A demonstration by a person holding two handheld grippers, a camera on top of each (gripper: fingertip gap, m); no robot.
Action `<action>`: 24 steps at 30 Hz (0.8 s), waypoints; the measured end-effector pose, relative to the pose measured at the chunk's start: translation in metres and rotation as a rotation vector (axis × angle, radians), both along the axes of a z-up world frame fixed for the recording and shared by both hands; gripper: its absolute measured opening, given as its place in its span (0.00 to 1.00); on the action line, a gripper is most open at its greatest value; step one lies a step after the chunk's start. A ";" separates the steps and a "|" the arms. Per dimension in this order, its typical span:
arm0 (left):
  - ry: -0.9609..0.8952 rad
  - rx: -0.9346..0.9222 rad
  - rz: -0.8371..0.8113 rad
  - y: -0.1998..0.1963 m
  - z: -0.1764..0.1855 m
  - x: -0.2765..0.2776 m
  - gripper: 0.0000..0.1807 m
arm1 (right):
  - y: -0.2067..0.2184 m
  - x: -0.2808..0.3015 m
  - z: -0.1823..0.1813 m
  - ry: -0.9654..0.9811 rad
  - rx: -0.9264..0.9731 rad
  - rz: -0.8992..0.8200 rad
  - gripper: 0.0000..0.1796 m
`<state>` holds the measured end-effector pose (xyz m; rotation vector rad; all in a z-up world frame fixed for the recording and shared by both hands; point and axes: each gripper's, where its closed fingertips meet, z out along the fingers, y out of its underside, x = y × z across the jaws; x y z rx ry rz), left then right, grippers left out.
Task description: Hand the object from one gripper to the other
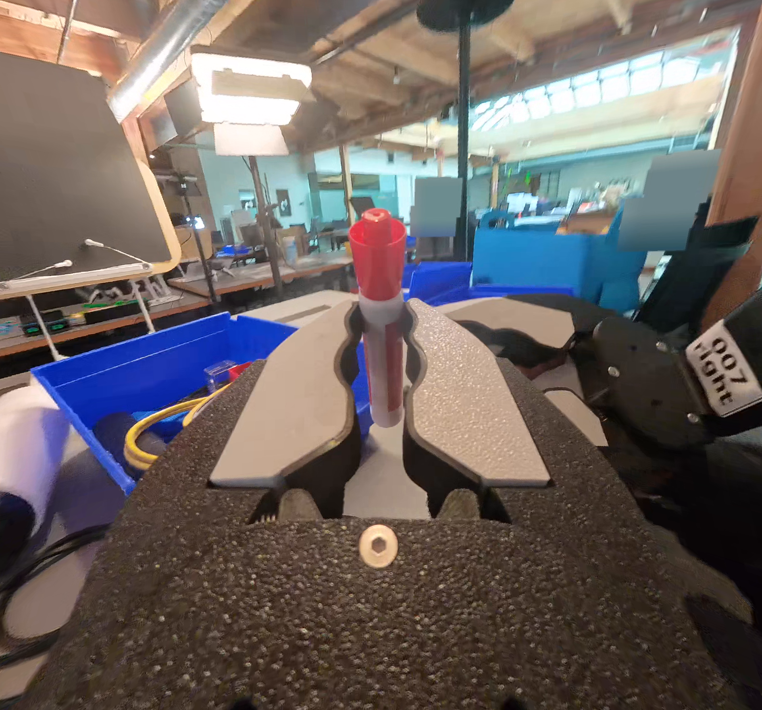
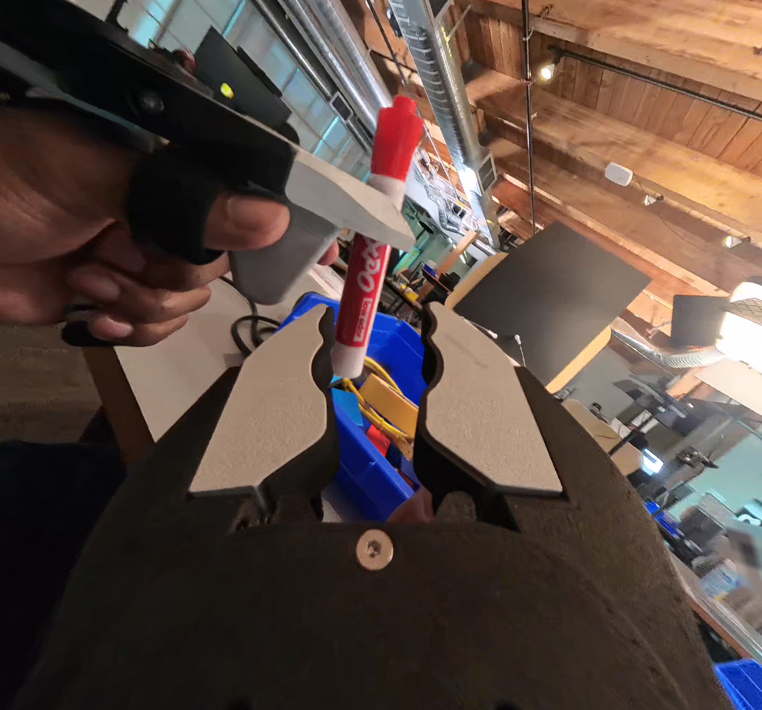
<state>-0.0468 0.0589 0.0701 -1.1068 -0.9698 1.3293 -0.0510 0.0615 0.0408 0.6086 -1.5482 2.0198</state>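
A red and white marker (image 1: 381, 319) with a red cap stands upright between my left gripper's (image 1: 381, 310) fingertips, which are shut on it just below the cap. In the right wrist view the marker (image 2: 365, 273) hangs tilted from the left gripper (image 2: 383, 211), which a person's hand holds at the upper left. My right gripper (image 2: 377, 314) is open, its tips on either side of the marker's lower end, which lies close to the left finger (image 2: 284, 393). The right gripper's body (image 1: 643, 376) shows at the right of the left wrist view.
A blue bin (image 1: 136, 364) with a yellow cable and small items sits below on a white table (image 2: 181, 368); it also shows between the right fingers (image 2: 371, 471). More blue bins (image 1: 536, 261), a black board on a stand (image 1: 62, 178) and a black pole (image 1: 464, 145) stand behind. My two grippers' fingertips are within a few centimetres of each other.
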 end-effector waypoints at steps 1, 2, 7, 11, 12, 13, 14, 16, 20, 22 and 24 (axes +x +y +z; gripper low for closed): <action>-0.023 -0.022 0.004 0.003 -0.002 -0.002 0.11 | -0.002 0.000 -0.002 0.004 0.016 -0.016 0.23; -0.034 -0.034 0.001 0.007 -0.002 -0.003 0.10 | -0.004 0.001 -0.004 0.007 0.030 -0.029 0.23; -0.039 -0.057 -0.058 0.023 -0.004 -0.009 0.11 | -0.005 -0.009 -0.006 -0.015 0.029 -0.119 0.11; 0.009 -0.030 -0.155 0.026 0.000 -0.006 0.12 | -0.004 -0.012 -0.007 -0.231 0.080 0.027 0.11; 0.035 -0.003 -0.192 0.026 0.003 -0.003 0.15 | -0.004 -0.010 -0.007 -0.304 0.108 0.092 0.11; 0.049 0.026 -0.228 0.024 0.004 -0.001 0.18 | -0.003 -0.006 -0.008 -0.371 0.142 0.171 0.11; 0.053 0.052 -0.263 0.022 0.005 0.001 0.20 | -0.002 -0.003 -0.009 -0.444 0.180 0.250 0.11; 0.056 0.084 -0.331 0.018 0.004 0.005 0.23 | 0.002 0.006 -0.010 -0.596 0.265 0.417 0.11; 0.010 0.166 -0.519 0.020 -0.005 0.012 0.23 | 0.013 0.022 -0.013 -0.826 0.423 0.692 0.11; -0.020 0.230 -0.603 0.023 -0.011 0.012 0.23 | 0.015 0.027 -0.018 -0.847 0.472 0.739 0.11; -0.060 0.252 -0.647 0.028 -0.019 0.008 0.22 | 0.016 0.032 -0.023 -0.832 0.506 0.746 0.11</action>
